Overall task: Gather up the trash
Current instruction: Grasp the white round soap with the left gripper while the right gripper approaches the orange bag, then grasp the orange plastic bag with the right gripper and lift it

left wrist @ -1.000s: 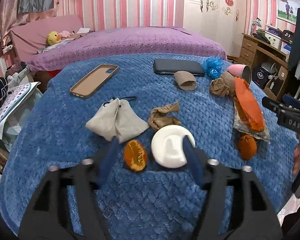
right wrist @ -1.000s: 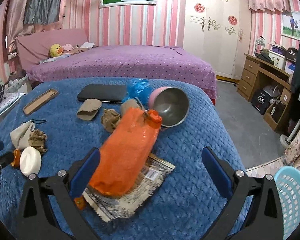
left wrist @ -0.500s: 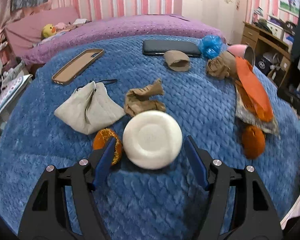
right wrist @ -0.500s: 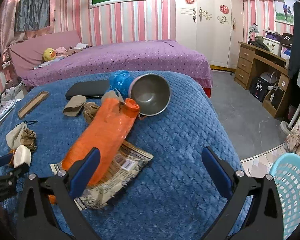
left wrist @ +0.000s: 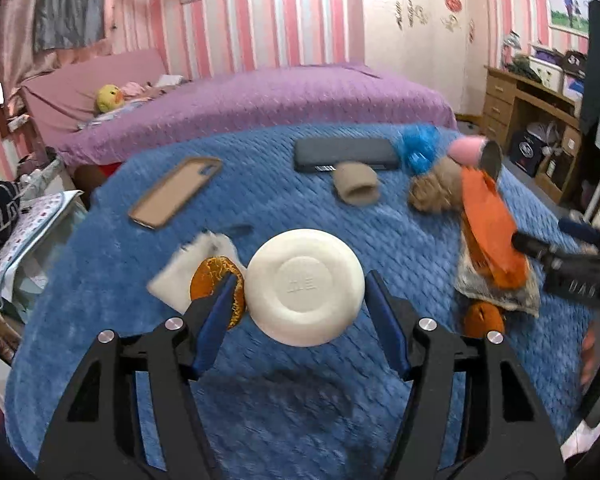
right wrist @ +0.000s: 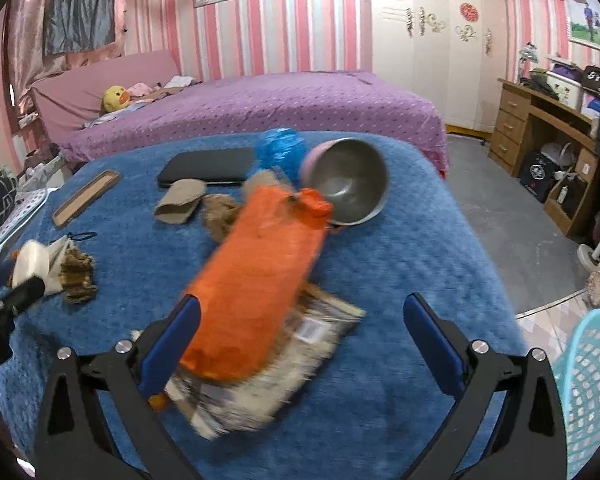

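Note:
A round white disc hangs above the blue tablecloth and casts a shadow on it. My left gripper has its closing jaws pressed on the disc's two sides. An orange peel shows just behind the left finger; I cannot tell if it is caught too. My right gripper stands wide open over an orange plastic bag, which lies on a printed wrapper. Its left finger is beside the bag's near end, and nothing is gripped.
A steel bowl lies on its side behind the bag, with blue plastic, a black case, a brown sleeve and crumpled paper. A second peel lies by the wrapper. A light-blue basket stands right of the table.
My left gripper closed in on the white disc and raised it off the cloth. The right gripper has come nearer to the orange bag's near end.

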Action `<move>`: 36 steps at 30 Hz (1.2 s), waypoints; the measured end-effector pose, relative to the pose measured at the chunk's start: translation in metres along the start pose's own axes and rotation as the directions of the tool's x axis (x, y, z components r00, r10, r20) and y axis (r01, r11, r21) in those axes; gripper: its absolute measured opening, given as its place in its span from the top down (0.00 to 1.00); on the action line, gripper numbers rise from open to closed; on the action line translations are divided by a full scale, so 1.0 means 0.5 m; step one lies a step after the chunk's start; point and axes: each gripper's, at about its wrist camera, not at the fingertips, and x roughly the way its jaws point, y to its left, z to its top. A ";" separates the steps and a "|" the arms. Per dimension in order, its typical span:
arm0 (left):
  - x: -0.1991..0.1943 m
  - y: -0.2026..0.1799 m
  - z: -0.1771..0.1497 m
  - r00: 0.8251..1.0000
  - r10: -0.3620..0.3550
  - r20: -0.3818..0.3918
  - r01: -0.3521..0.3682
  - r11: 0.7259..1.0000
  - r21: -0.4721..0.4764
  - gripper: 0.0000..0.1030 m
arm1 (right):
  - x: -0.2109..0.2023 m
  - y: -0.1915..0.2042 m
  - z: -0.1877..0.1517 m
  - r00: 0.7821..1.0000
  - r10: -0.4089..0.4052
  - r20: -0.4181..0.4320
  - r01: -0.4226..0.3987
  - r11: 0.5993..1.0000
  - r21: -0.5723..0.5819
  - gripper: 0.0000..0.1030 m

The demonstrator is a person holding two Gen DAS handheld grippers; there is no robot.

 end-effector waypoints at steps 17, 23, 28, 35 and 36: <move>0.020 0.047 0.004 0.999 0.033 -0.029 -0.035 0.998 -0.060 0.38 | 0.051 0.051 -0.004 0.996 0.070 -0.051 -0.072 0.997 -0.023 0.65; 0.014 0.042 0.004 0.999 0.032 -0.022 -0.033 0.998 -0.059 0.38 | 0.006 0.035 0.000 0.994 0.113 0.007 -0.113 0.993 -0.043 0.86; 0.011 0.032 0.002 0.999 0.031 -0.015 -0.032 0.998 -0.050 0.38 | -0.004 0.013 -0.004 0.990 0.138 0.002 -0.138 0.990 -0.037 0.93; 0.007 0.021 0.000 0.999 0.036 -0.015 -0.036 0.998 -0.042 0.38 | -0.021 -0.004 -0.006 0.986 0.167 0.023 -0.166 0.984 -0.058 0.94; 0.005 0.020 0.000 0.999 0.035 -0.012 -0.036 0.998 -0.043 0.38 | -0.025 -0.008 -0.008 0.985 0.172 0.026 -0.170 0.983 -0.063 0.94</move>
